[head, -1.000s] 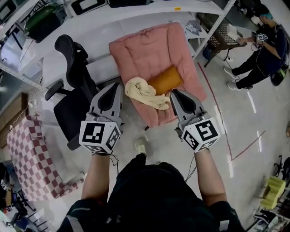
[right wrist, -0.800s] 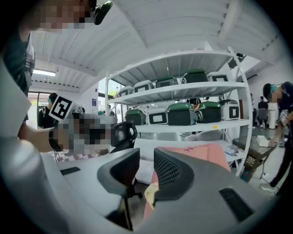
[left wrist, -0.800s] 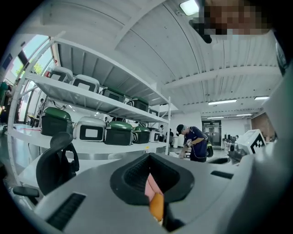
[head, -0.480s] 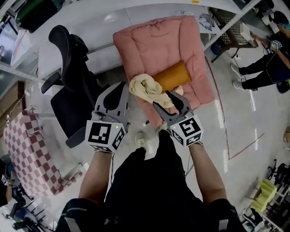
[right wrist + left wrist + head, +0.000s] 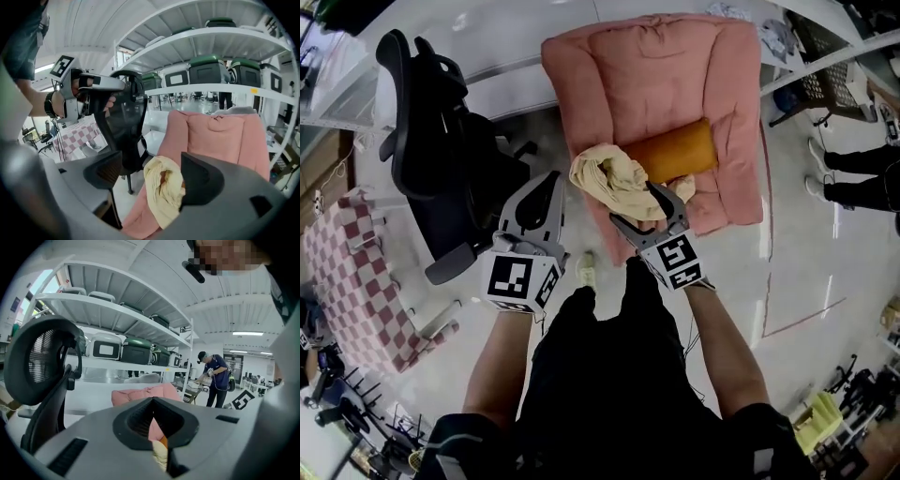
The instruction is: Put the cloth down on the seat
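both arms are held out forward and low. left gripper (image 5: 551, 187) jaws are seen pressed together in the left gripper view, nothing held. a black office chair (image 5: 431, 150) is placed off to its left. right gripper (image 5: 642, 214) jaws are spread apart with the yellow cloth (image 5: 609, 178) bunched between them. the cloth is touched by the right-hand jaw and a gap is left at the other. the cloth is draped at the front edge of the pink seat (image 5: 656, 75), just ahead of the right gripper. an orange cushion (image 5: 675, 150) is laid on the seat just beyond the cloth.

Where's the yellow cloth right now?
In the head view, the yellow cloth lies at the front edge of the pink seat, left of the orange bolster, between the open jaws of the right gripper.
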A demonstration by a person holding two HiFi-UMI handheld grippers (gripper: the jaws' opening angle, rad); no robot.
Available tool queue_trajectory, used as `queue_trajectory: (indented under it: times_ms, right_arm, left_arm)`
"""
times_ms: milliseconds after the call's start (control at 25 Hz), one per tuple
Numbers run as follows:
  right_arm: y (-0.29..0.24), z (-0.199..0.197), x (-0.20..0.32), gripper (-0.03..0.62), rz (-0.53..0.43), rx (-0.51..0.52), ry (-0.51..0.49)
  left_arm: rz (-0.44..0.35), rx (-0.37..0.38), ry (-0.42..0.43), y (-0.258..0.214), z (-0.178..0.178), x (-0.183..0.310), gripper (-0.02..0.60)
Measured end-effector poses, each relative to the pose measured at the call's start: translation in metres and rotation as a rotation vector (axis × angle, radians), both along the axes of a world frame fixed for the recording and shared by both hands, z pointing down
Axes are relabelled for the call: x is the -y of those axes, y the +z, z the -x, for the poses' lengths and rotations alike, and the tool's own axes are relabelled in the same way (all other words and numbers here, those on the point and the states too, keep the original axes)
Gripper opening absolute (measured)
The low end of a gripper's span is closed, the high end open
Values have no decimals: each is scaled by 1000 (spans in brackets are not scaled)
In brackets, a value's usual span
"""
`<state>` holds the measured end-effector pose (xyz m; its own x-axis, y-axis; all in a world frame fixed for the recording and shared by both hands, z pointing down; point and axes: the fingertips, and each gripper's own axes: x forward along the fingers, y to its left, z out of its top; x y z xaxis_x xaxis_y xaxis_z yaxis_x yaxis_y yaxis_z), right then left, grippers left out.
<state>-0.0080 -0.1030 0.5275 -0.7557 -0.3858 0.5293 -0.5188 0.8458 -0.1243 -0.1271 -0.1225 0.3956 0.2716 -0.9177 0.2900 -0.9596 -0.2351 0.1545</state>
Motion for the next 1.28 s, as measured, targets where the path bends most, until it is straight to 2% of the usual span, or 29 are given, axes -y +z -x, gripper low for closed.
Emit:
queue_trajectory:
  times_ms: [280, 520, 760, 920, 1120, 1280]
  right_arm:
    - [97, -7, 44, 400, 144, -21, -63]
    - [171, 2, 44, 439, 276, -53, -178]
    - [224, 12, 43, 493, 342, -71, -209]
    - [237, 16, 51, 512, 402, -30, -193]
    - [246, 37, 39, 529, 409, -36, -240]
    - [260, 49, 30, 536, 328, -112, -240]
  left_arm:
    - [82, 3, -81, 54, 1, 36, 6]
    - [157, -1, -150, 100, 4, 45, 6]
    - [224, -7, -191, 137, 5, 38, 6]
    - [241, -2, -178, 146, 3, 34, 6]
    - [263, -19, -188, 155, 3, 26, 6]
    - [273, -24, -183, 159, 3, 19, 6]
